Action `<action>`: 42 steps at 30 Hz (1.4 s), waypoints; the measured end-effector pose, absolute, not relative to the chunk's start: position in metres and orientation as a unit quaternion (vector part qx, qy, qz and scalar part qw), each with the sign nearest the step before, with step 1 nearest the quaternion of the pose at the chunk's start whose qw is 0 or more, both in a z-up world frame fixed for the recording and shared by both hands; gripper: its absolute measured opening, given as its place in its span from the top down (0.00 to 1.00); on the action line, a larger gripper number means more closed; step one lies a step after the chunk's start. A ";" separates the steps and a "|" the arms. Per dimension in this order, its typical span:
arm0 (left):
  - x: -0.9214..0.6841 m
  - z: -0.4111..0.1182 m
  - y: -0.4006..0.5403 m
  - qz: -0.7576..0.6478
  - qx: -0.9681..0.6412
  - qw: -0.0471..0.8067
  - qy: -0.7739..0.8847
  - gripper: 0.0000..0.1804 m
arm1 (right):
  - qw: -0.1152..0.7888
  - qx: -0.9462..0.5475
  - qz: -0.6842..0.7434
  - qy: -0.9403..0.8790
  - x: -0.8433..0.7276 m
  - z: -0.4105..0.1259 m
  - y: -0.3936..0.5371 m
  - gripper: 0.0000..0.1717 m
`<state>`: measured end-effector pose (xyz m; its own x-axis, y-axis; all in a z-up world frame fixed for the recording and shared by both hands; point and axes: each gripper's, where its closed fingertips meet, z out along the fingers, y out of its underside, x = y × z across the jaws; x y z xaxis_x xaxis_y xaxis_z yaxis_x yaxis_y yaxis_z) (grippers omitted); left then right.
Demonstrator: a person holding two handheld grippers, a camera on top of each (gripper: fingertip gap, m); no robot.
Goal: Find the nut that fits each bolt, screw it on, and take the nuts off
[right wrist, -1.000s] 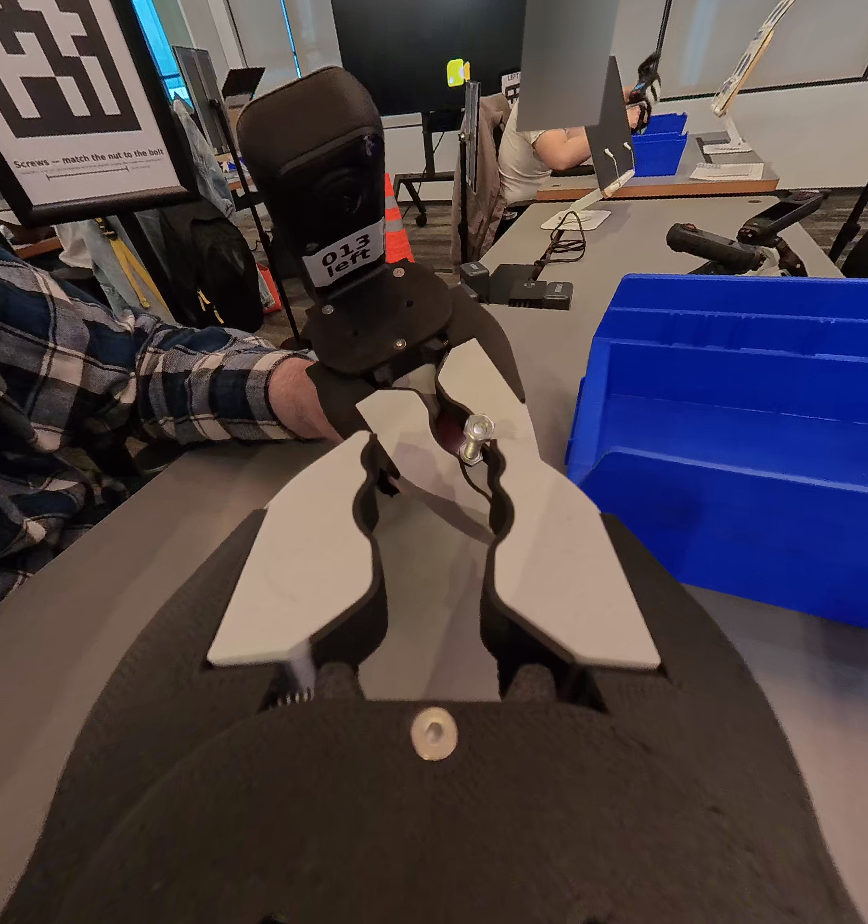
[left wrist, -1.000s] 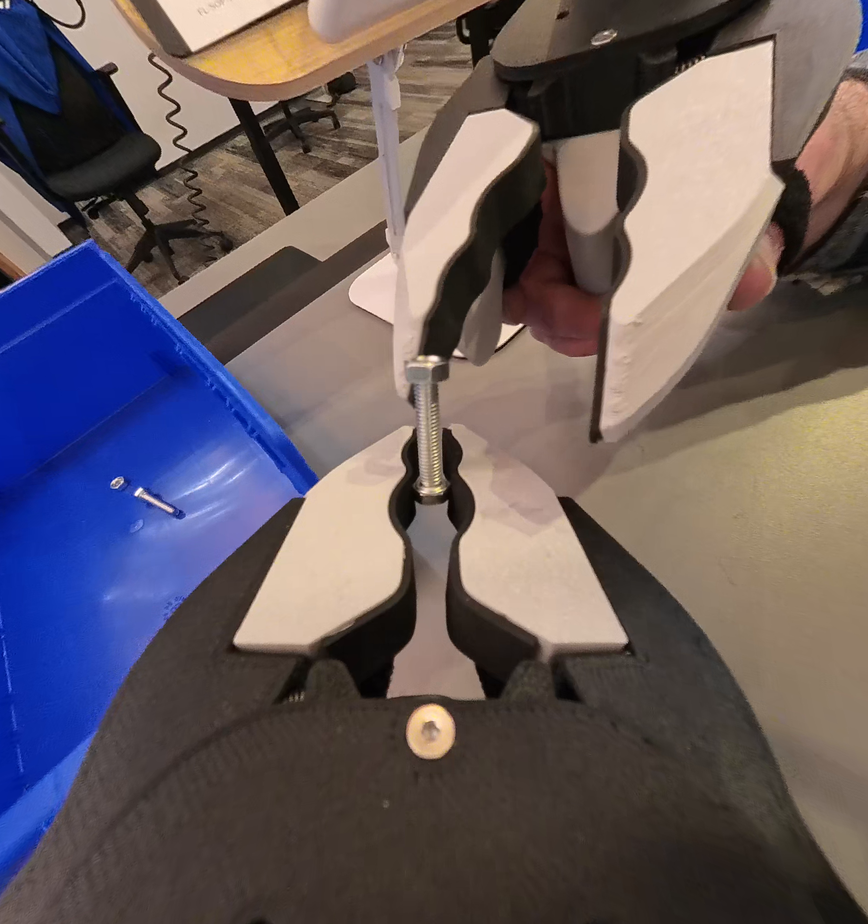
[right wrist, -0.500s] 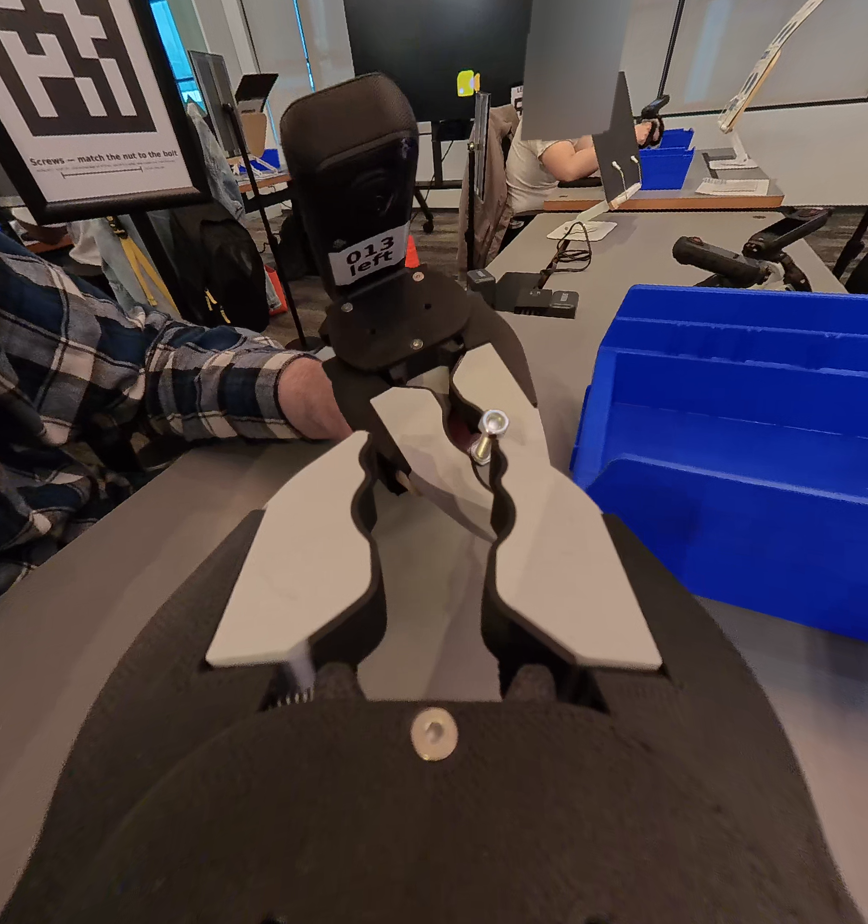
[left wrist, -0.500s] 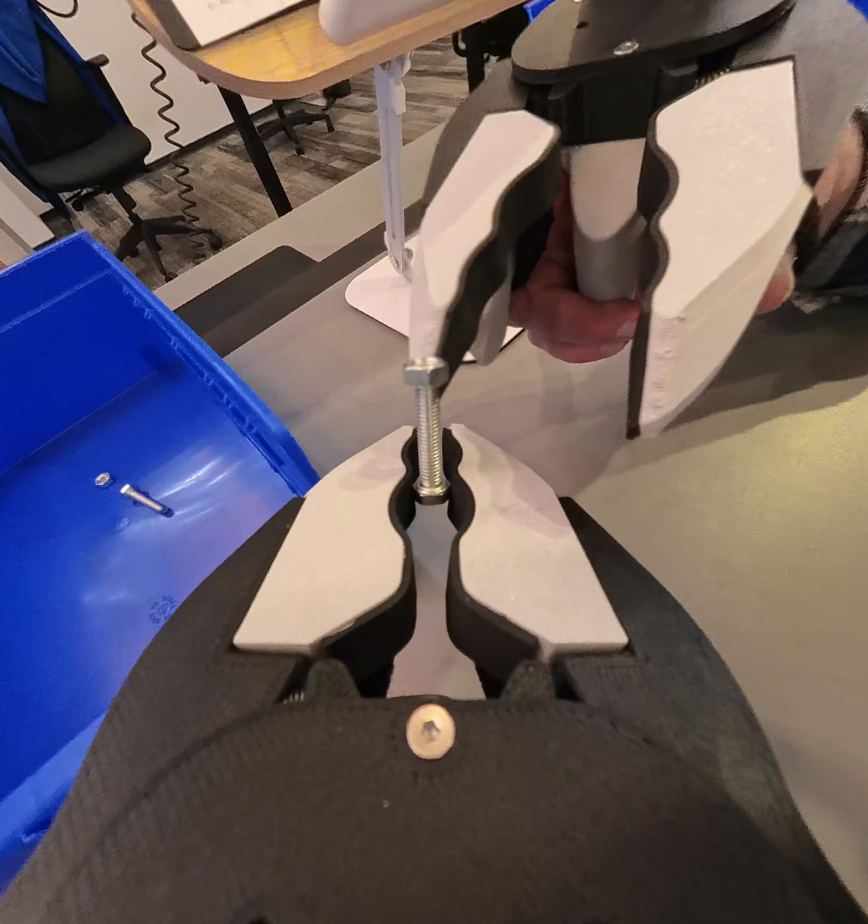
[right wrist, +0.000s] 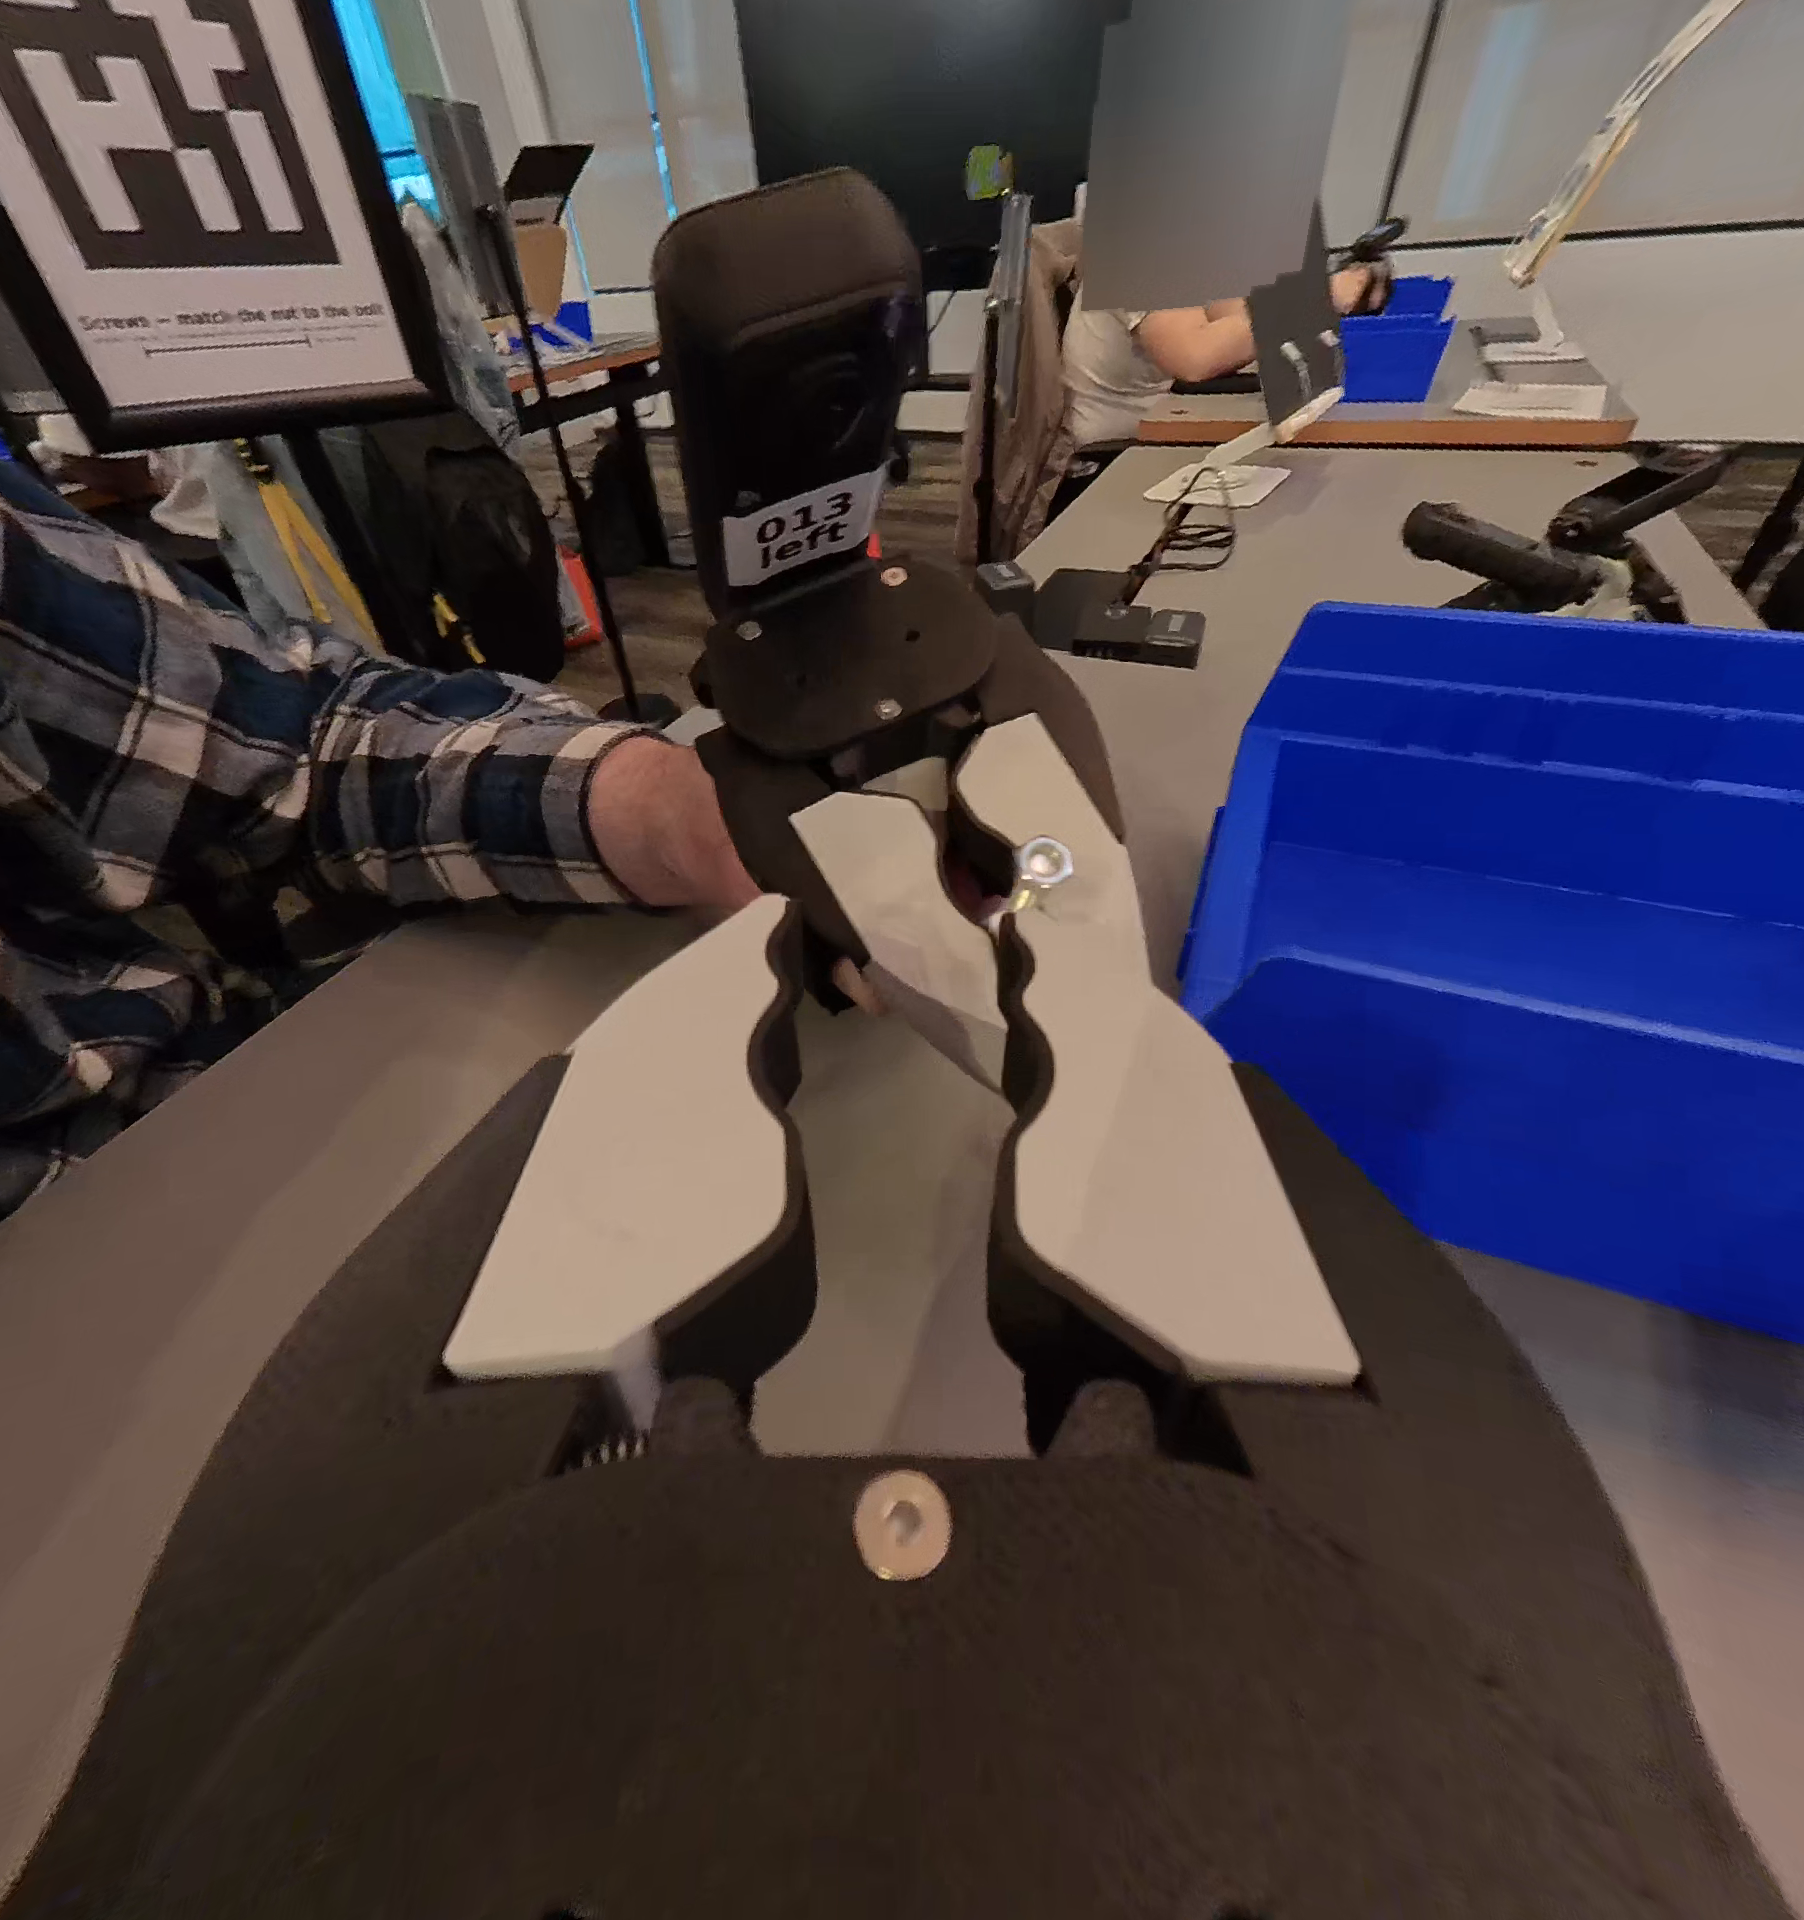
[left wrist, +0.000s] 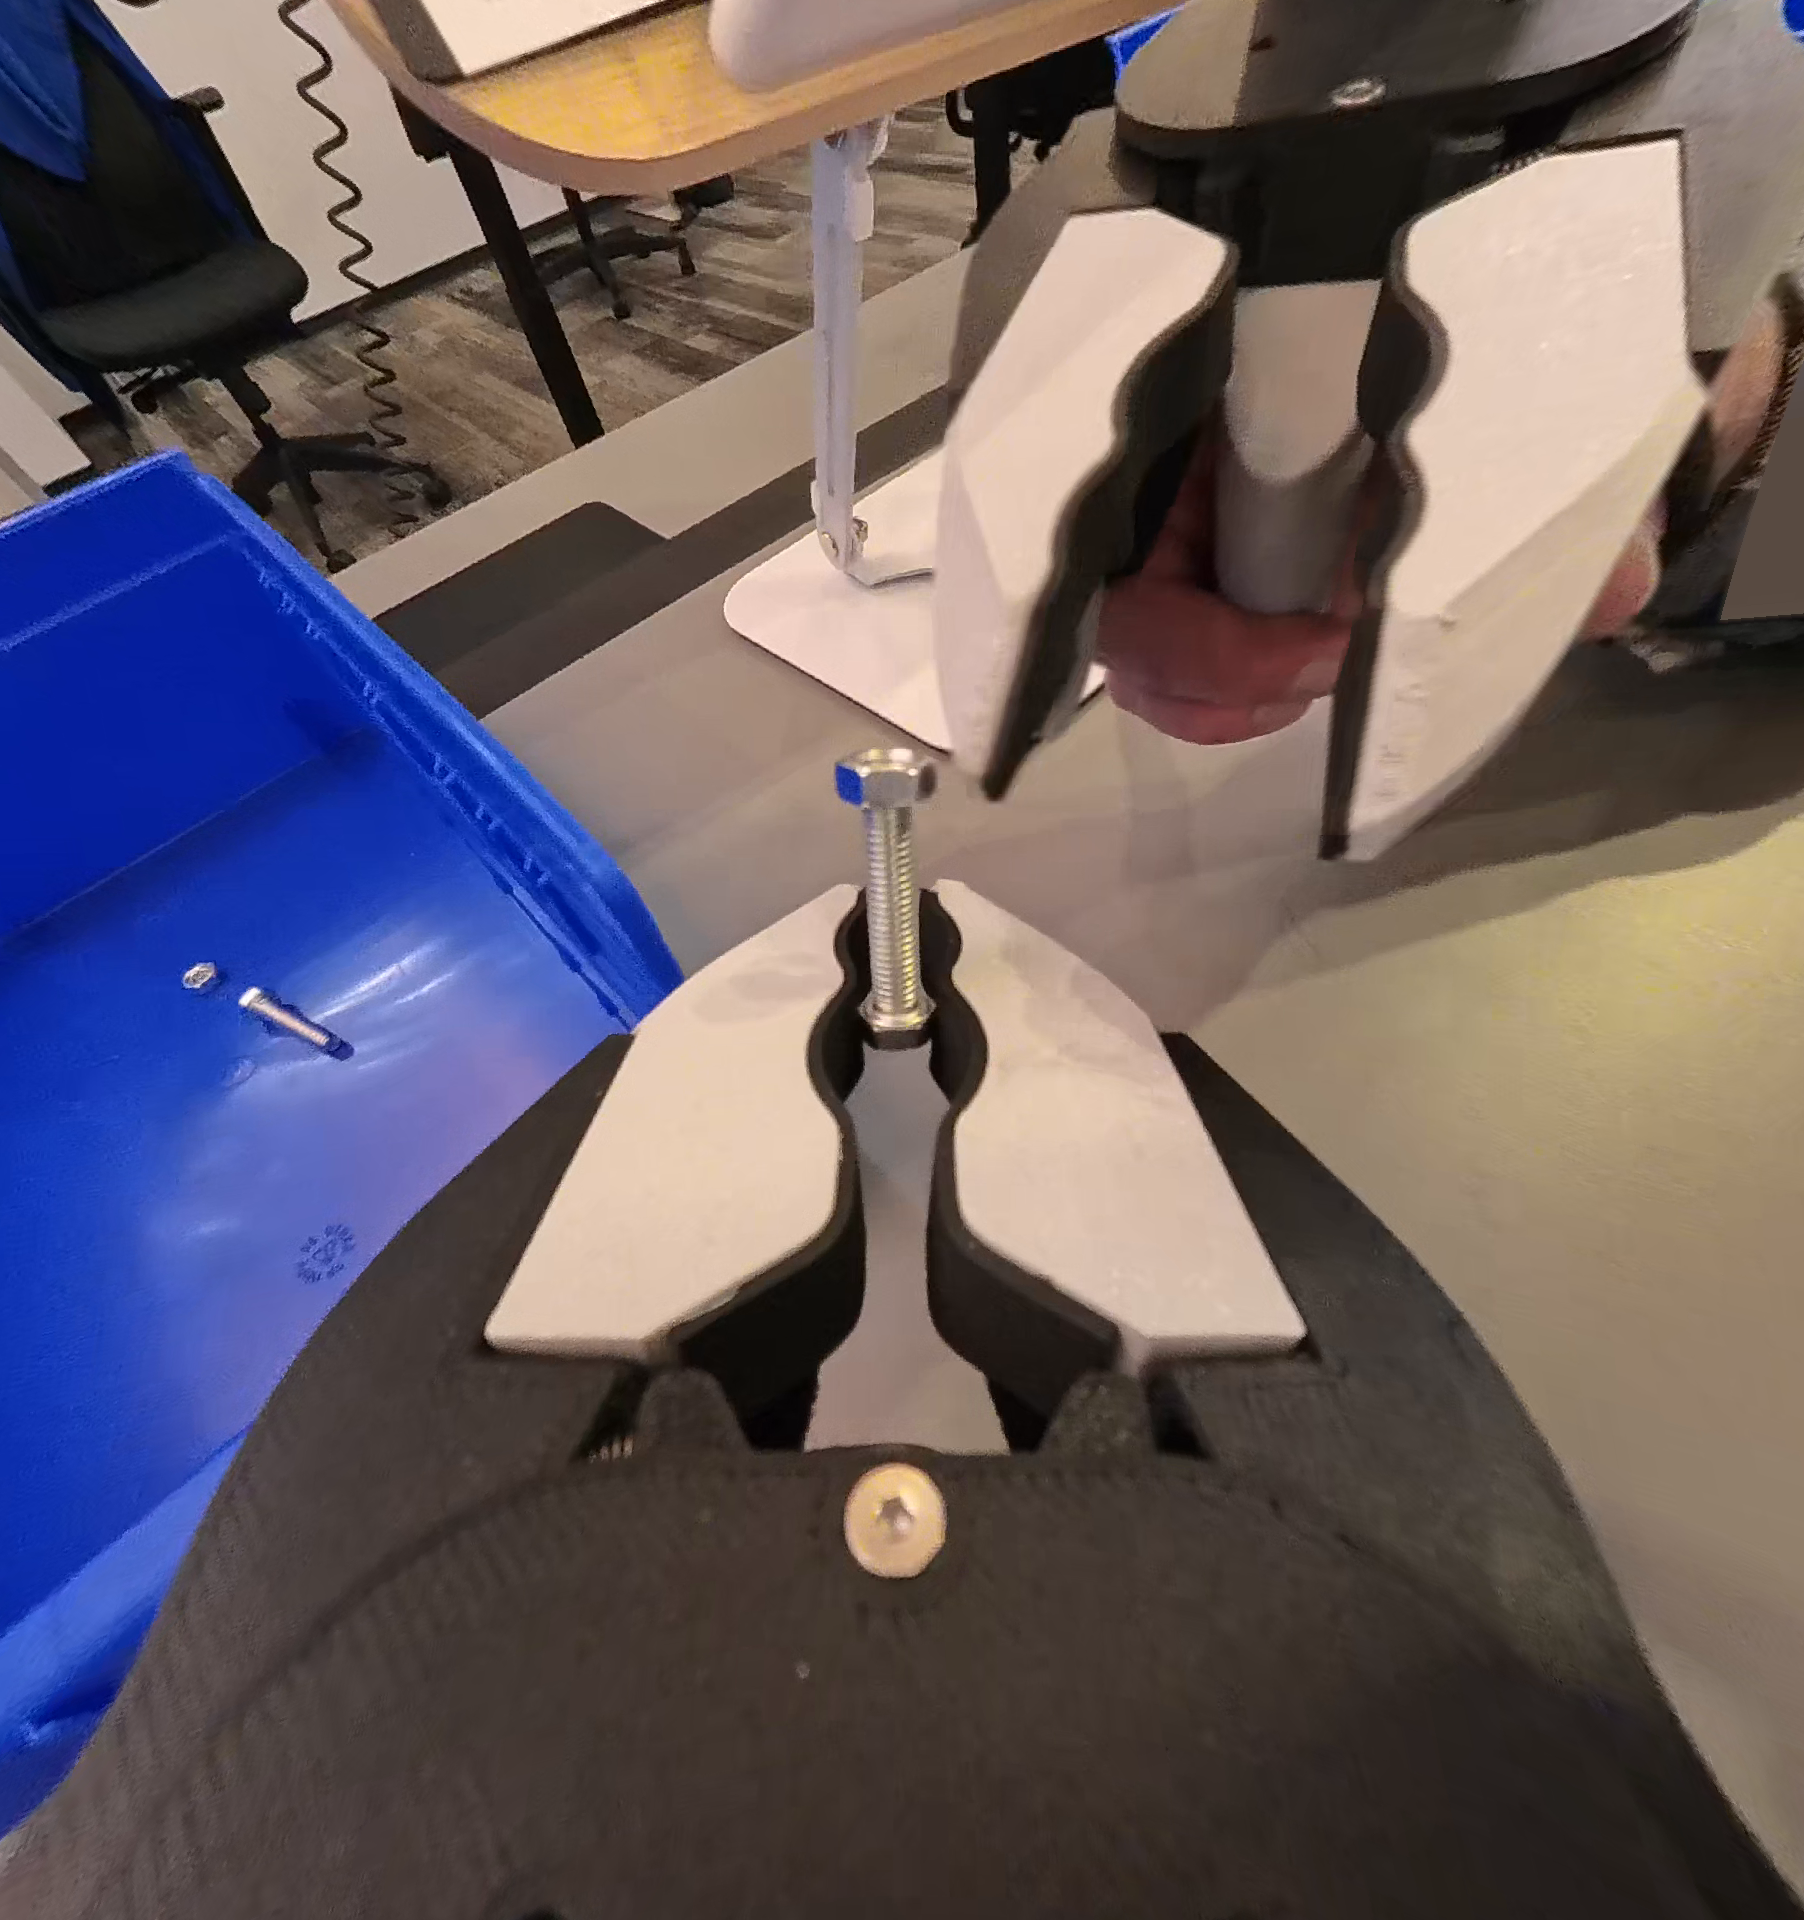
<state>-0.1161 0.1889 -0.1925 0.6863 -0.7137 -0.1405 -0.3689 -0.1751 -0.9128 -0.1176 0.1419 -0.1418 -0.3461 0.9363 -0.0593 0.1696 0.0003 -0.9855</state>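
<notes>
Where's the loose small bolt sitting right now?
In the left wrist view, the small bolt lies on the floor of the blue bin, at left, just beside a tiny nut.

You have a bright, shiny threaded metal bolt [left wrist: 893, 914] before you. The bin [left wrist: 202, 727] is glossy blue plastic, the table [left wrist: 1500, 1091] matt smooth grey. Your sleeve [right wrist: 285, 790] is soft checked cloth; the far desk [left wrist: 607, 114] looks like wood.

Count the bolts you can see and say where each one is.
2. One bolt stands upright, clamped at its lower end in the left gripper. A smaller bolt lies on the floor of the blue bin. The bin's near corner is hidden, so more may exist.
</notes>
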 end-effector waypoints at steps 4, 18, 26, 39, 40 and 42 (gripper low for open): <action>-0.110 -0.195 0.186 -0.164 -0.746 0.524 0.376 0.96 | 0.375 -0.462 0.542 -0.593 -0.121 -0.137 0.150 0.65; -0.110 -0.192 0.186 -0.185 -0.744 0.528 0.364 0.96 | 0.378 -0.453 0.547 -0.593 -0.121 -0.135 0.148 0.64; -0.107 -0.192 0.186 -0.192 -0.742 0.529 0.364 0.96 | 0.365 -0.438 0.552 -0.608 -0.124 -0.139 0.134 0.62; -0.101 -0.193 0.185 -0.206 -0.742 0.525 0.364 0.96 | 0.378 -0.440 0.557 -0.594 -0.126 -0.135 0.137 0.59; -0.103 -0.192 0.185 -0.207 -0.742 0.526 0.360 0.96 | 0.376 -0.438 0.556 -0.598 -0.126 -0.136 0.136 0.60; -0.105 -0.190 0.186 -0.216 -0.742 0.530 0.350 0.96 | 0.378 -0.434 0.556 -0.599 -0.125 -0.136 0.135 0.63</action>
